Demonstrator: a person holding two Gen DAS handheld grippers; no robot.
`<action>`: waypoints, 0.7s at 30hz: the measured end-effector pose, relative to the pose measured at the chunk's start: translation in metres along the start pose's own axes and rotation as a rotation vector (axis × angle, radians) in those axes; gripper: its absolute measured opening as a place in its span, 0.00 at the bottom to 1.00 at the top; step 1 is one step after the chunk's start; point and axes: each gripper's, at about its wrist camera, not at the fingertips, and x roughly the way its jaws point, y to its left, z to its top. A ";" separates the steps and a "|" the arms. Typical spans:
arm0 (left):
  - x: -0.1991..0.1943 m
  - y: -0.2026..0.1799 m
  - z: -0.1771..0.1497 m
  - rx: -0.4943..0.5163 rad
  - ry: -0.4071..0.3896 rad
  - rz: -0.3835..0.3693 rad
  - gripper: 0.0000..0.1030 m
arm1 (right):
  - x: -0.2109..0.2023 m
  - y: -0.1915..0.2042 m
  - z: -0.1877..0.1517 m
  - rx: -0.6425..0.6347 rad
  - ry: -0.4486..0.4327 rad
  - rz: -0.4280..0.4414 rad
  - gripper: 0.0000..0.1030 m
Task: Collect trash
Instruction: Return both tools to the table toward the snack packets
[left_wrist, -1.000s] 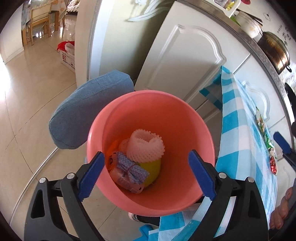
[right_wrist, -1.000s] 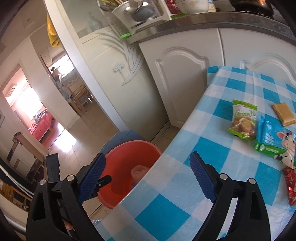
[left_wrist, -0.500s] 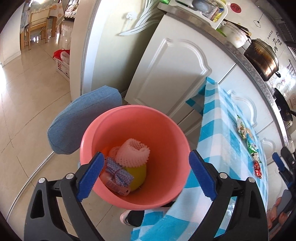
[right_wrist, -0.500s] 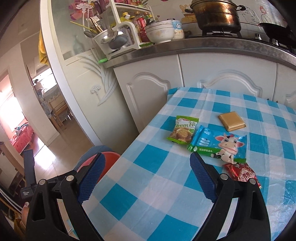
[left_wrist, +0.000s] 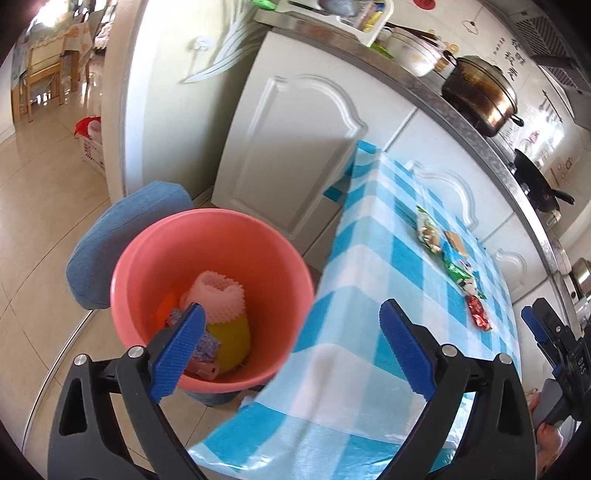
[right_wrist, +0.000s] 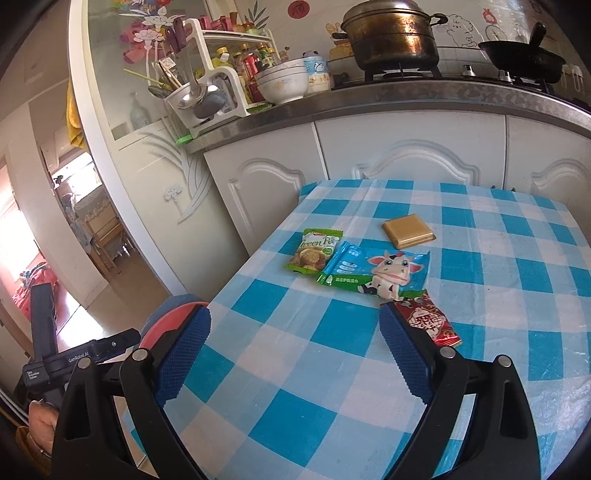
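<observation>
A green snack packet (right_wrist: 313, 251) on the checked cloth reads "Green Pe…", the rest cut off. The left gripper's body (right_wrist: 79, 360) carries "GenRobot.AI". The red wrapper (right_wrist: 430, 319) and the wall characters (left_wrist: 515, 55) are too small to read.

White kitchen cabinets (right_wrist: 410, 155), tiled floor (left_wrist: 40, 206)

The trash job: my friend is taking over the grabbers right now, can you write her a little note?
Left gripper: open, empty, near the pink bucket.
Right gripper: open, empty, over the checked tablecloth.
Done: a foam net, a yellow cup and wrappers are in the bucket.
Left on the table: green pea packet, cow wrapper, gold square, red wrapper.
</observation>
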 end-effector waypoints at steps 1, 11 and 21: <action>-0.001 -0.005 -0.001 0.009 0.002 -0.008 0.93 | -0.003 -0.003 0.000 0.007 -0.005 -0.003 0.89; -0.011 -0.045 -0.017 0.074 0.019 -0.084 0.94 | -0.031 -0.027 -0.005 0.047 -0.033 -0.089 0.93; -0.018 -0.086 -0.030 0.156 0.030 -0.125 0.94 | -0.071 -0.045 -0.010 0.042 -0.104 -0.205 0.93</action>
